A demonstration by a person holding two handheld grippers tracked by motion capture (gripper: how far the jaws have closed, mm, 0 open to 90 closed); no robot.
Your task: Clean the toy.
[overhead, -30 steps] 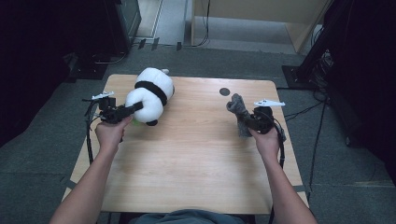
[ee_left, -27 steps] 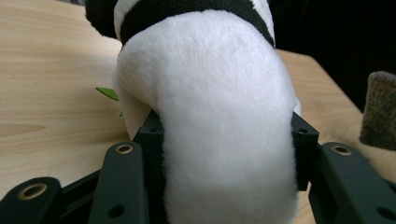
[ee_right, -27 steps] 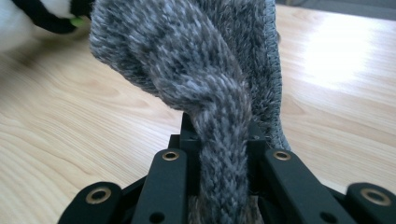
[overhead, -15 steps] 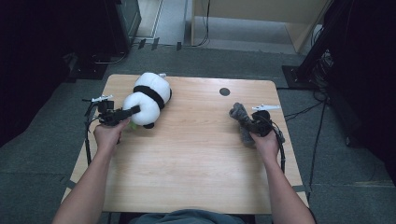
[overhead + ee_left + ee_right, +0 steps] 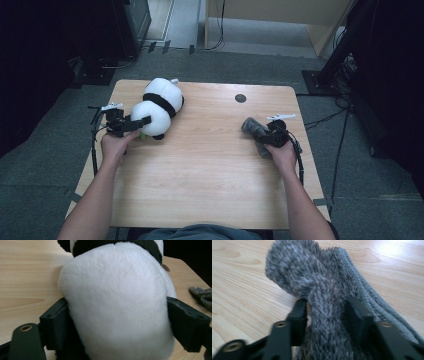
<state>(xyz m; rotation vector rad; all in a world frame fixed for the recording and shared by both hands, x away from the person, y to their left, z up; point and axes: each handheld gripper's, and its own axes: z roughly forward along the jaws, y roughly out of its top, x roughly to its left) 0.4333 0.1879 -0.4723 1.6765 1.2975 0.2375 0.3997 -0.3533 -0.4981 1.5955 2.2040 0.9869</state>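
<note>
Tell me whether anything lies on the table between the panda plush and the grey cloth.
Nothing visible does. Bare wooden table separates the panda plush, clamped in the left claw, from the grey cloth, clamped in the right claw. The small dark disc sits farther back, off that line.

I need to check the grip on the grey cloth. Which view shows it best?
The right gripper view: the grey cloth sits bunched between the right gripper's jaws. The high view shows it small beside the hand; the left gripper view catches just a corner.

On the table (image 5: pixel 210 190) are 1 plush panda (image 5: pixel 159 106), 1 grey knitted cloth (image 5: pixel 256 131), 1 dark round hole (image 5: pixel 240 98) and 2 grippers.
</note>
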